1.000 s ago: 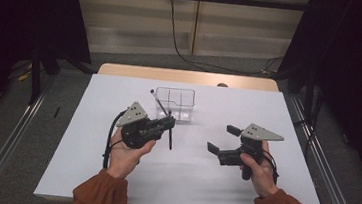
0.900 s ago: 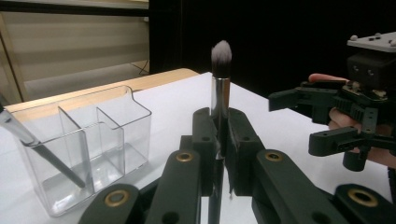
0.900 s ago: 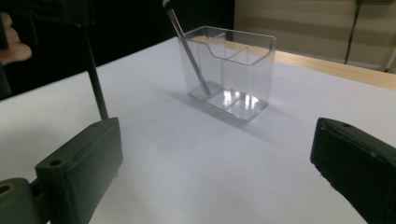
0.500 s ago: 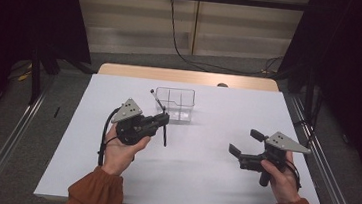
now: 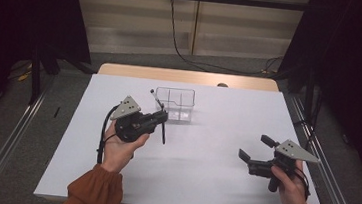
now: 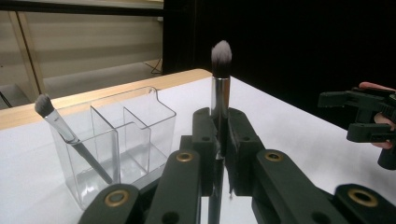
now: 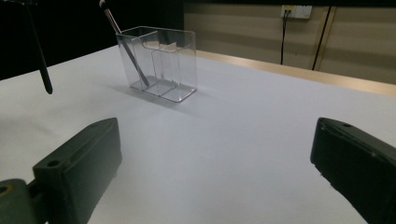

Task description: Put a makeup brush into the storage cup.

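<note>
Left gripper (image 6: 219, 154): its jaws were pressed together on the makeup brush (image 6: 220, 84), pinching the handle just below the metal ferrule.
Right gripper (image 5: 254, 152): its jaws stood spread wide with nothing between them, well apart from the work, off to the right of the left gripper.
Where the brush was: clamped in the left gripper, lifted clear of the white table (image 5: 211, 185), just short of the clear organiser (image 5: 174, 104).
Long axis: close to upright; bristle head rose above the jaws, handle tip hung below them toward the table.
Handling: probably light and stiff, a slim smooth handle that could twist or slide in the pads; the soft bristles would likely splay if squeezed.
Where to hold: on the handle near the ferrule, as it was held, which left the lower end free to enter a compartment.
Neighbour: a second brush (image 6: 70, 135) leaned handle-down in the organiser's end compartment, beyond and left of the left gripper's jaws.
</note>
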`<action>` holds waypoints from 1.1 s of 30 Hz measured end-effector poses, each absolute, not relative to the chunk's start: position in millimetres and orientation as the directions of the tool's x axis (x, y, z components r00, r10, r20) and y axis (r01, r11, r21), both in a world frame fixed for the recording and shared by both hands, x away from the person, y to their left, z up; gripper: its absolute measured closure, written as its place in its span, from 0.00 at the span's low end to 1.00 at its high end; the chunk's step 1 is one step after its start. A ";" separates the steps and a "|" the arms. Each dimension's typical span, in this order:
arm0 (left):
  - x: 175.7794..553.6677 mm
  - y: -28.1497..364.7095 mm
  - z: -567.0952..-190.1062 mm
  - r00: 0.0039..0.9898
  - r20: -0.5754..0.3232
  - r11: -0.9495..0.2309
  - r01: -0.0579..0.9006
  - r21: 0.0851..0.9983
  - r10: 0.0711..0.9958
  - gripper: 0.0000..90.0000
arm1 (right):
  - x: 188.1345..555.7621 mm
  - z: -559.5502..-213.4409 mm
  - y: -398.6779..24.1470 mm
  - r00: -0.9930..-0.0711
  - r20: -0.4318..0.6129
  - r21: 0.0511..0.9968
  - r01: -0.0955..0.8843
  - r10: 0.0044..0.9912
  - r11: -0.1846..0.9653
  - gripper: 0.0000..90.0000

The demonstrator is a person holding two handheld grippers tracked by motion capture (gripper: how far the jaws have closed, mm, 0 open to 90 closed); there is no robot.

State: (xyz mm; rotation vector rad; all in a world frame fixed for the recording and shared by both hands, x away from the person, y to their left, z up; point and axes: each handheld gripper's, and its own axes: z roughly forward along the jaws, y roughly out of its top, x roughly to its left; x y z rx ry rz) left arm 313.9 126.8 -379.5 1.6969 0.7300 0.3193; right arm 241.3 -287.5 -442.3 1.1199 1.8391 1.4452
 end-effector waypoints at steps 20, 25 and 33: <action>337.9 123.8 -365.5 0.732 -0.168 -0.069 0.282 0.957 0.660 0.93 | 233.7 -444.0 -290.5 -0.489 0.080 0.969 0.243 0.868 0.047 0.00; 348.5 119.1 -359.9 0.720 -0.176 -0.049 0.280 0.959 0.672 0.93 | 233.8 -443.9 -291.0 -0.490 0.082 0.970 0.239 0.868 0.044 0.01; 362.9 115.5 -351.2 0.708 -0.160 -0.052 0.269 0.962 0.688 0.93 | 234.1 -444.0 -291.5 -0.486 0.084 0.970 0.238 0.870 0.040 0.01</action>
